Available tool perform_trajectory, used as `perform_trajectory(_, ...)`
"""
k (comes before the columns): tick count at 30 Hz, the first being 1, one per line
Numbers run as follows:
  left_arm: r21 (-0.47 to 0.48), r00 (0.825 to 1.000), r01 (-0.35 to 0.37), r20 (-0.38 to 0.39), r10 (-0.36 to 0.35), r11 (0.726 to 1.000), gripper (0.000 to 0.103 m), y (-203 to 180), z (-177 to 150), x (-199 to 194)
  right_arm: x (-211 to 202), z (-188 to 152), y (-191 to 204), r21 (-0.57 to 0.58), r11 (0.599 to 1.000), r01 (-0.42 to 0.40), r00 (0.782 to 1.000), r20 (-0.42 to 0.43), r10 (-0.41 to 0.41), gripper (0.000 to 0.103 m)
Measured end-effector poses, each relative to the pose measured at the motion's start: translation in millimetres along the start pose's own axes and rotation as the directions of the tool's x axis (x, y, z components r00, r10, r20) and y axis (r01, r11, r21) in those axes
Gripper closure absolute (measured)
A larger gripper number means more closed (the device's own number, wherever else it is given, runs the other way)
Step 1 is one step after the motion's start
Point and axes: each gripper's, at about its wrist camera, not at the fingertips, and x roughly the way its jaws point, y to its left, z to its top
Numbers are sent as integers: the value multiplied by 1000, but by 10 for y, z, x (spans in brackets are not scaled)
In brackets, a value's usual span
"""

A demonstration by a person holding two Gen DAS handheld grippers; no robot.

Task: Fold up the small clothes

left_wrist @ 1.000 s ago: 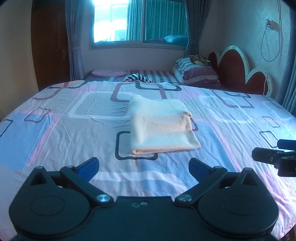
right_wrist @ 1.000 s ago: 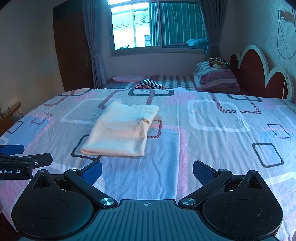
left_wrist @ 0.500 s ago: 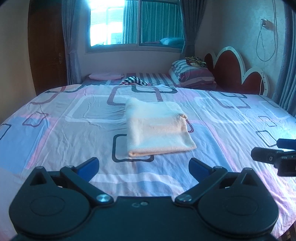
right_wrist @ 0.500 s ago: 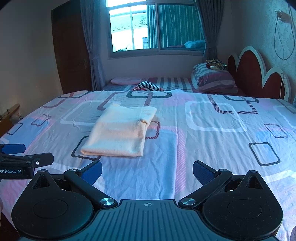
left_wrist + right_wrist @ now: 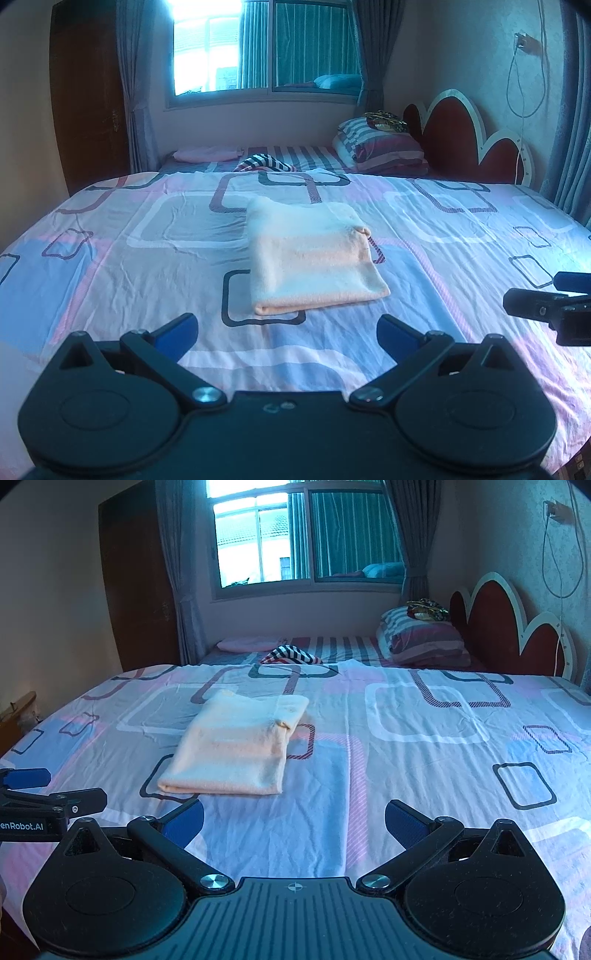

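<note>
A pale peach garment (image 5: pixel 314 254) lies folded into a neat rectangle in the middle of the patterned bedsheet (image 5: pixel 110 266). In the right wrist view the same folded garment (image 5: pixel 236 749) sits ahead and to the left. My left gripper (image 5: pixel 286 332) hovers open just short of the garment's near edge, with nothing between its blue pads. My right gripper (image 5: pixel 293 821) is also open and empty, to the right of the garment and apart from it. Each gripper shows at the edge of the other's view.
A striped black-and-white cloth (image 5: pixel 264 162) and a pink pillow (image 5: pixel 207 154) lie at the far end of the bed. Striped pillows (image 5: pixel 384 149) rest against a red scalloped headboard (image 5: pixel 469 144). A dark wardrobe (image 5: pixel 88 99) stands left of the window.
Both views have tilted up and drawn back slightly, so the folded garment sits a little lower and farther. Both grippers stay open and the garment has not moved.
</note>
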Motion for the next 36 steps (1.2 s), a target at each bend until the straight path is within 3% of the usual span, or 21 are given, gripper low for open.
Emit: perform_trajectory(36, -8, 1000, 3, -3, -3, 1000, 1, 15, 9, 6, -8, 12, -2, -28, 1000, -4, 1000, 10, 4, 0)
